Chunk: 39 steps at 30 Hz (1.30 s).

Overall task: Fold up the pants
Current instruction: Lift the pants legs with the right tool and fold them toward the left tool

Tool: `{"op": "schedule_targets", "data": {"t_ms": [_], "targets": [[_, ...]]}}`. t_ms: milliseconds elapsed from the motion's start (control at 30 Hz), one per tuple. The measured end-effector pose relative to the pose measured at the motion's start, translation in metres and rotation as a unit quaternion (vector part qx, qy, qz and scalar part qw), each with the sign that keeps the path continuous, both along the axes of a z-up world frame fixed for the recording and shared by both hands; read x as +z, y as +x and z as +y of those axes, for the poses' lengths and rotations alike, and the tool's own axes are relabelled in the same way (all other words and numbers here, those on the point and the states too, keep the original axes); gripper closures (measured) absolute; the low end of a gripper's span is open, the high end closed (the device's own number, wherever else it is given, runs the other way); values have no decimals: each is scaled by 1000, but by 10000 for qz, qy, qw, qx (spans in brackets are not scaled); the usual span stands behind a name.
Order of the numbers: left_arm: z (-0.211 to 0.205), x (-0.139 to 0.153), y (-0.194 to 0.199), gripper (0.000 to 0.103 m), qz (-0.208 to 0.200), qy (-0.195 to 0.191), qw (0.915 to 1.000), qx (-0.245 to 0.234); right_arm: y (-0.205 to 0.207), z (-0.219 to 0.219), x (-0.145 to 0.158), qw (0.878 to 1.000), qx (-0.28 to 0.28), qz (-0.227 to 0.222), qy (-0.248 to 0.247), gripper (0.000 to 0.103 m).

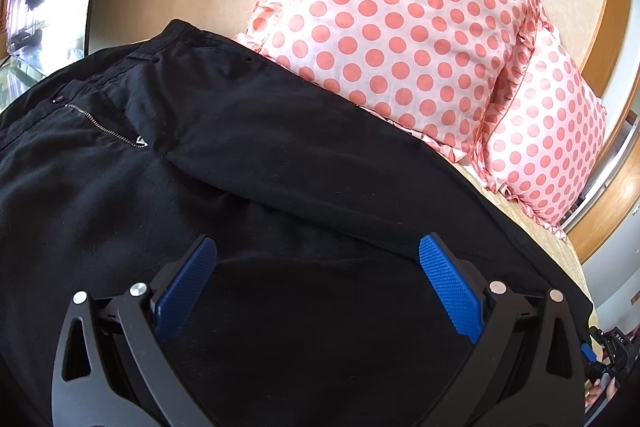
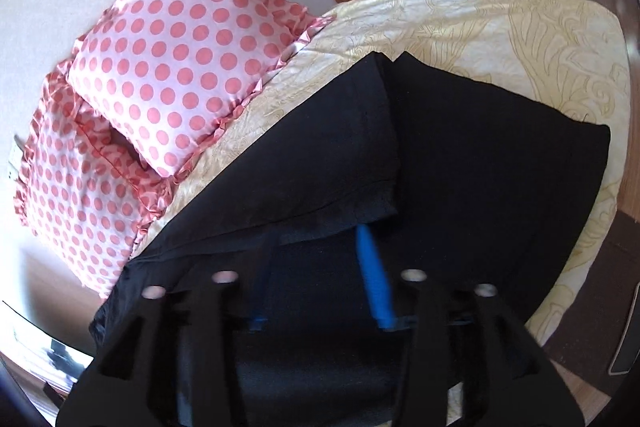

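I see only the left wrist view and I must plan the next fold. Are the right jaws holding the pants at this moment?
Observer: No. The right gripper has its jaws apart above the pants, and no cloth seems pinched.
Operator: Do the leg ends hang over the edge?
Observer: No. They lie on the cream bedcover, which shows beyond them.
Operator: Is the cloth in one flat layer there?
Observer: No. One black layer overlaps the other, and its hem runs across the cloth.
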<state>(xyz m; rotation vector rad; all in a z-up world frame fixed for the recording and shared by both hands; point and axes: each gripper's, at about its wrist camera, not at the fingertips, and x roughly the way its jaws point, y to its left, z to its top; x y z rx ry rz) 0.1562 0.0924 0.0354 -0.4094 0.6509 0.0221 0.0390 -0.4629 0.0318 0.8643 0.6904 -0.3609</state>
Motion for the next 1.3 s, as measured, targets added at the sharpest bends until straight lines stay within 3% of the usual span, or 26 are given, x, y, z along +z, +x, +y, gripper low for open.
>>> {"op": "schedule_targets", "data": {"t_ms": [233,333,367,400,500,667,767,867,967,1067,1133,1233,1300], "targets": [[-2,-1,2,2,67,26,9999,-109,12,-10,-7,9989,-335,-211,270,58],[-1,-2,2,2,86,-27,9999,-98,22,-13,-10,9984,-423,-281,230,77],[-1,-3,2,2,94,-44,9999,-94,25,-15,-11,9986,-417,-273,202,92],[0,-3,2,2,111,-75,9999,-97,27,-17,-13,9986,-376,-321,173,98],[0,-4,3,2,133,-109,9998,-103,19,-24,-5,9969,-360,-679,151,100],[-2,-2,0,2,5,-140,9998,-152,-24,-28,40,9906,-471,-1188,-495,100],[-3,1,-3,2,-147,-172,9995,-239,-50,-26,43,9904,-522,-1123,-619,100],[-6,6,-9,2,-355,-90,9989,-294,-60,-24,26,9937,-589,-805,-518,100],[-15,23,-16,2,-678,483,9946,-619,-61,-32,-3,9965,-662,-511,-53,100],[-12,44,-11,2,-729,1186,9877,-708,-61,-27,-2,9965,-613,-494,-263,101],[-2,55,-2,2,-669,1443,9858,-530,-59,-25,0,9965,-583,-456,-377,101],[22,71,34,2,-398,1618,9858,-222,-57,-24,0,9965,-516,-434,-484,101],[42,76,70,2,-61,1485,9889,-56,-57,-24,0,9967,-486,-432,-496,101]]}}
